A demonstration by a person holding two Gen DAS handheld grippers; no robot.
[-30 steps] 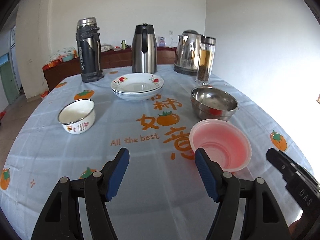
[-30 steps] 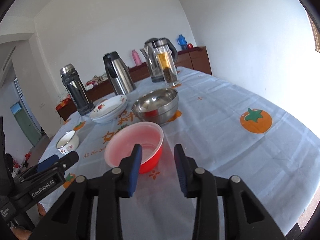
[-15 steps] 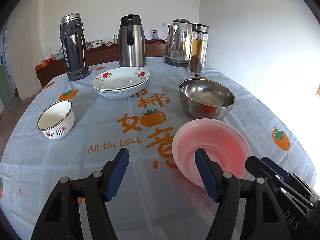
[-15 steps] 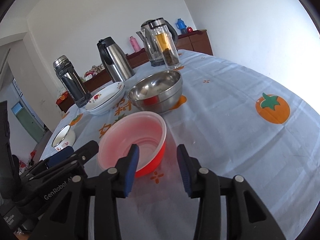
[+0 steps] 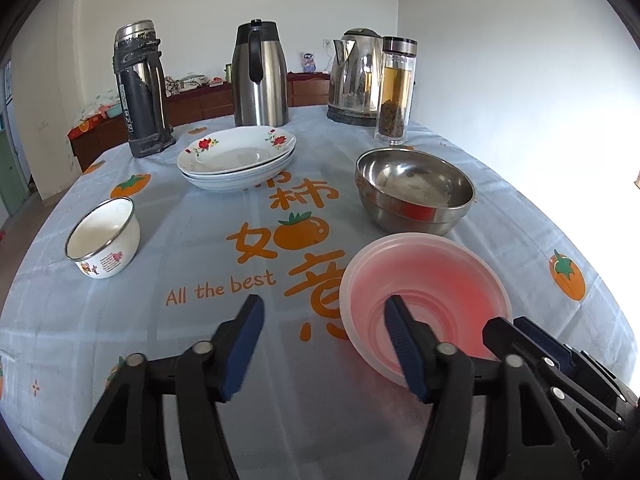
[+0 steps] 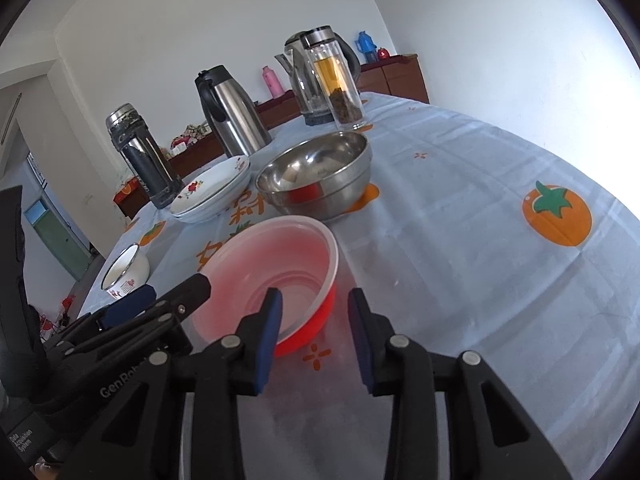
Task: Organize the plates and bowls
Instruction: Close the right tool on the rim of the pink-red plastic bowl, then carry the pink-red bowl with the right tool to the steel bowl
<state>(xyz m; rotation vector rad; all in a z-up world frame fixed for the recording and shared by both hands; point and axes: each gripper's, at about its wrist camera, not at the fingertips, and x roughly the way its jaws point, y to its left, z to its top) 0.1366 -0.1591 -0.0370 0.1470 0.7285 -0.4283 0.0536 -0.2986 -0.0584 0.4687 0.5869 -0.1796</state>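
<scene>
A red plastic bowl (image 5: 424, 292) stands on the tablecloth, also in the right wrist view (image 6: 280, 272). My right gripper (image 6: 316, 320) is open, its fingers astride the bowl's near right rim. My left gripper (image 5: 324, 332) is open and empty just left of the bowl, its right finger over the near rim. Behind stands a steel bowl (image 5: 414, 190) (image 6: 316, 176). A stack of white flowered plates (image 5: 238, 158) (image 6: 212, 188) lies farther back. A small white enamel bowl (image 5: 104, 238) (image 6: 126, 272) sits at the left.
A dark thermos (image 5: 140, 88), a steel carafe (image 5: 260, 74), an electric kettle (image 5: 354, 76) and a glass tea bottle (image 5: 394, 90) stand along the table's far side. A low cabinet (image 5: 200, 100) is behind. The table edge curves away at right.
Both grippers have moved closer to the red bowl. The right gripper's fingers now straddle its rim, and the left gripper's right finger reaches over its near edge.
</scene>
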